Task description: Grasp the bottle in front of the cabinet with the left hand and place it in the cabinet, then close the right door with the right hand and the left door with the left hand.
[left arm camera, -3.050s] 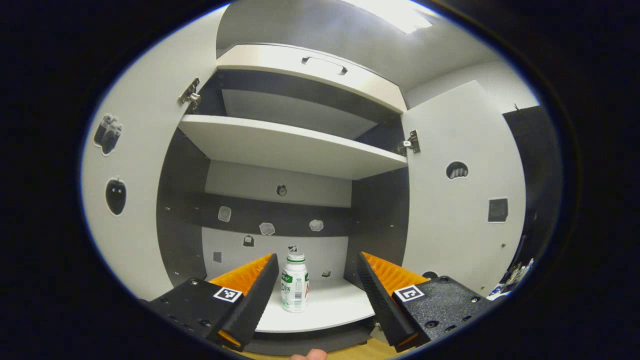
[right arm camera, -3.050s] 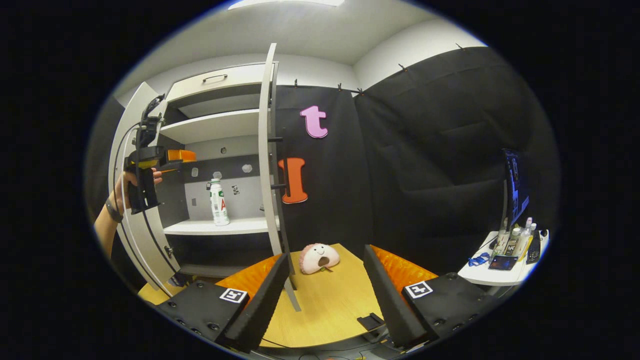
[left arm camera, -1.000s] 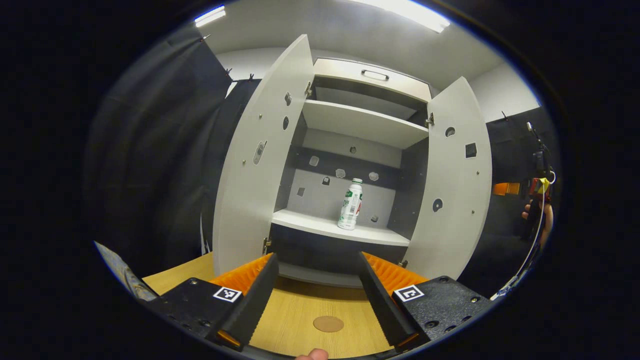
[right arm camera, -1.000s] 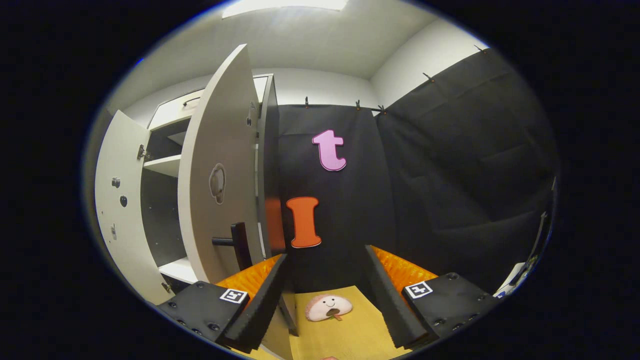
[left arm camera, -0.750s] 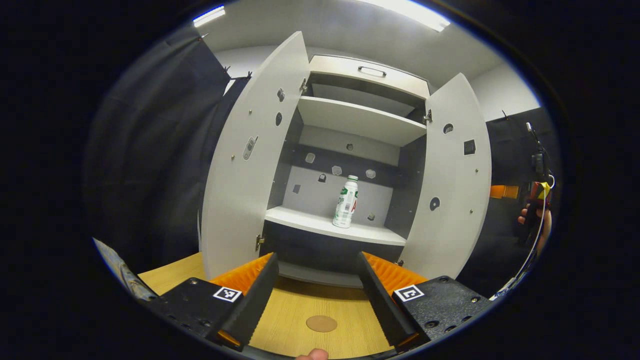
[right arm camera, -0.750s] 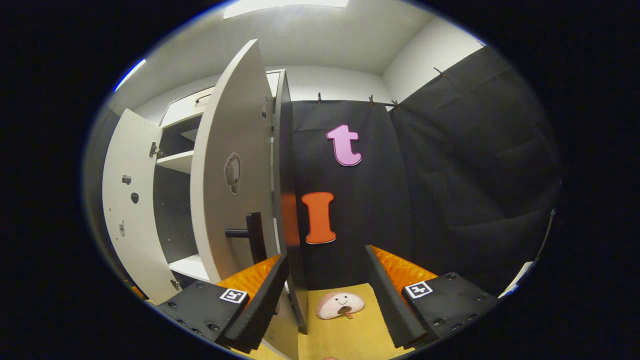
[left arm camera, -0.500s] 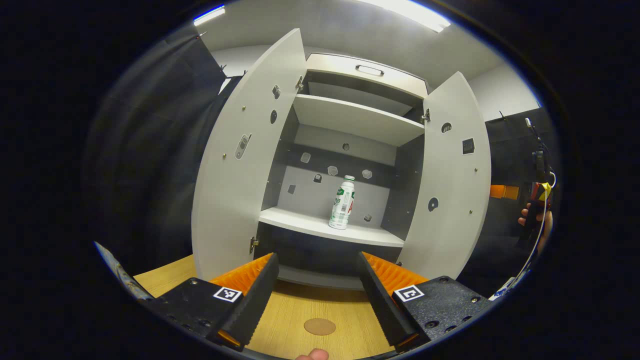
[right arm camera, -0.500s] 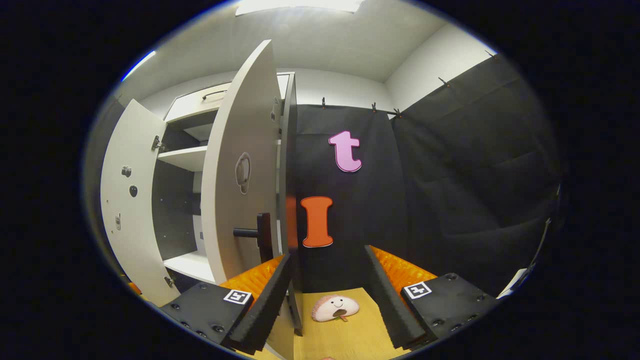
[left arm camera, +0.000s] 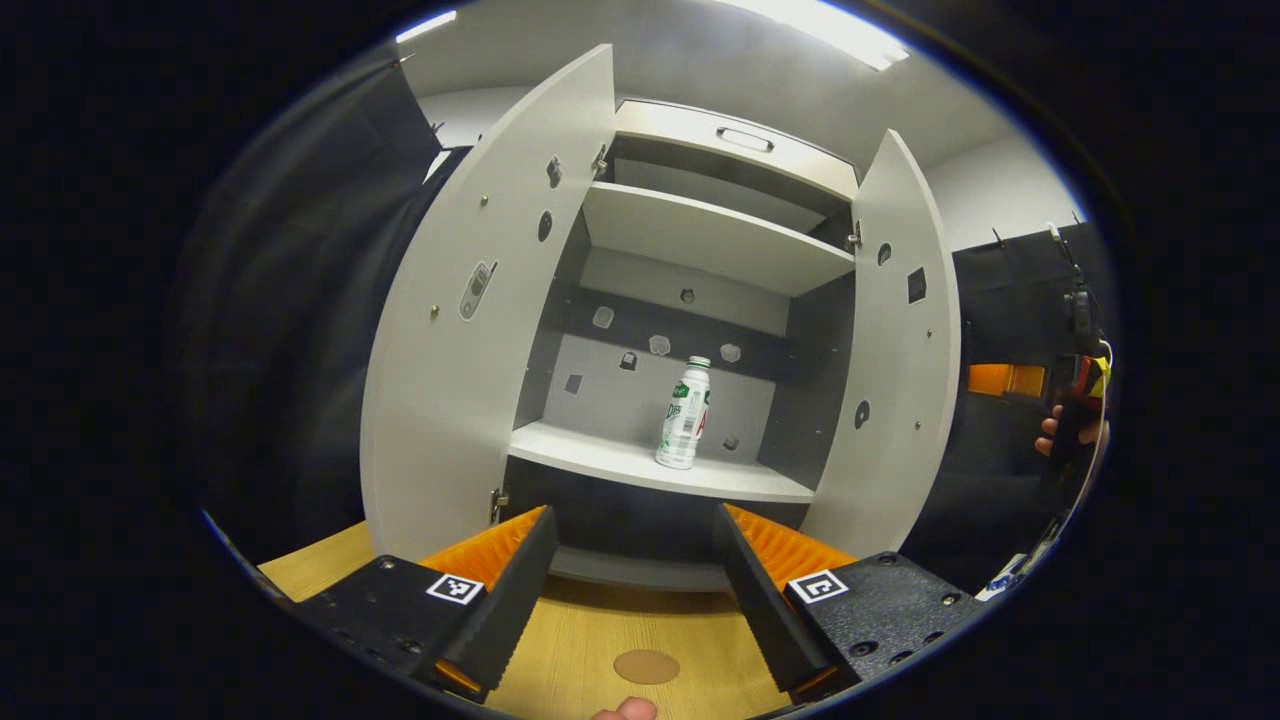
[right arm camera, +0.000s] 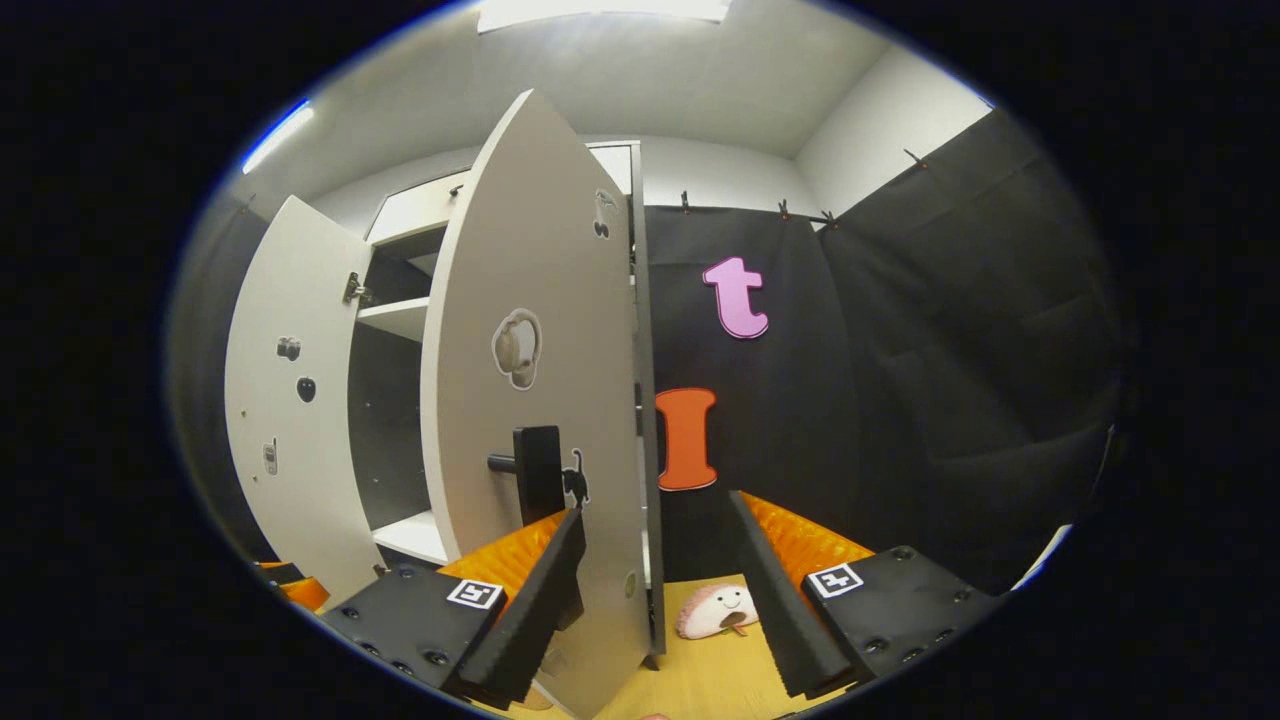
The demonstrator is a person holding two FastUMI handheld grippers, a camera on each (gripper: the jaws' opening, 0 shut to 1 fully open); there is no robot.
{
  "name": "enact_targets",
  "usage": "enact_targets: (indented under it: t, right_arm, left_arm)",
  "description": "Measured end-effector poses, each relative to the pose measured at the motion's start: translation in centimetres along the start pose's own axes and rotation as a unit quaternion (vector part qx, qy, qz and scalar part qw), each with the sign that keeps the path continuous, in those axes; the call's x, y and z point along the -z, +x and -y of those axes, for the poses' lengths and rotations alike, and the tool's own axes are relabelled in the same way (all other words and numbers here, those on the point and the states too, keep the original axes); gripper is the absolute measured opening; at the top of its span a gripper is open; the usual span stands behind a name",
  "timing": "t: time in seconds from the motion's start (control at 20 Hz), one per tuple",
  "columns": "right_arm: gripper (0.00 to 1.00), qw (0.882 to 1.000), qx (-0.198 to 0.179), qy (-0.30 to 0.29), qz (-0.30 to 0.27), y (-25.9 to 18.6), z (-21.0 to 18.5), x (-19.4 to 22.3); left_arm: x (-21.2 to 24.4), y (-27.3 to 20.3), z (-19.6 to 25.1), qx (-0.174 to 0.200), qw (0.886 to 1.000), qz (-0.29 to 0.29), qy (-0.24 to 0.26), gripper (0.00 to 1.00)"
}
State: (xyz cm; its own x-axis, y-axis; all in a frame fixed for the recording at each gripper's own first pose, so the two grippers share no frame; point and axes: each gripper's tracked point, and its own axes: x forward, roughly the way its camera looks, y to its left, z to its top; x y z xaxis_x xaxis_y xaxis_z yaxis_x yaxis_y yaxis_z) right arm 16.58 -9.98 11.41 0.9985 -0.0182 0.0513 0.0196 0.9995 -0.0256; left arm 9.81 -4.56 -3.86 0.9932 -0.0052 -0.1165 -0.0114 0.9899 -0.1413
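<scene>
The white plastic bottle with a green-printed label (left arm camera: 684, 425) stands upright on the lower shelf (left arm camera: 640, 468) of the tall white cabinet with a dark interior (left arm camera: 700, 250), so the placing looks done and the step in hand is closing the right door.

In the right gripper view the right claw (right arm camera: 655, 570) is spread wide and holds nothing. Its one finger lies just against the outer face of the white right door (right arm camera: 540, 400), close below the black bar handle (right arm camera: 535, 472) (whether it actually presses the panel cannot be told). The door stands partly swung, with the shelf edge visible past it.

In the left gripper view the left claw (left arm camera: 632, 575) is also wide and empty, held back over the light wooden surface (left arm camera: 590, 650), well apart from the white left door (left arm camera: 470, 330), which stands fully open.

Next, I judge, the right claw must push the right door's outer face round until it meets the cabinet front; then the left claw must get behind the left door and do the same.
</scene>
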Motion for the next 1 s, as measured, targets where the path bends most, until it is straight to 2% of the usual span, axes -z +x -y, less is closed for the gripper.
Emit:
enact_targets:
  t: [0.15,0.4,0.55,0.6,0.65,0.9,1.0]
  right_arm:
    - [0.84,1.0,-0.023,0.005,-0.001,0.9,-2.3,0.3]
    - [0.84,0.999,-0.04,-0.007,-0.001,2.5,-5.0,0.6]
    - [0.84,0.998,-0.068,-0.005,-0.011,3.0,-7.4,1.2]
    - [0.87,0.997,-0.076,-0.005,-0.015,3.0,-8.3,1.5]
    - [0.96,0.996,-0.082,-0.009,-0.017,3.2,-9.0,1.7]
    - [0.96,0.994,-0.106,-0.025,-0.021,4.1,-12.2,2.2]
    - [0.96,0.994,-0.104,-0.032,-0.02,4.9,-13.0,2.2]
  left_arm:
    - [-0.2,0.2,-1.5,-0.011,1.0,0.003,0.005,0.96]
    - [-0.6,-0.1,-3.5,-0.031,0.999,0.008,0.009,0.96]
    - [-0.5,-0.5,-4.3,-0.044,0.999,0.007,0.005,0.96]
    - [-0.6,-0.6,-5.0,-0.05,0.999,0.007,0.004,0.96]
    - [-0.6,-0.8,-5.6,-0.055,0.998,0.008,0.004,0.96]
    - [-1.2,-1.9,-7.1,-0.079,0.997,0.017,0.004,0.96]
    - [-1.5,-2.6,-8.1,-0.091,0.996,0.022,0.004,0.96]
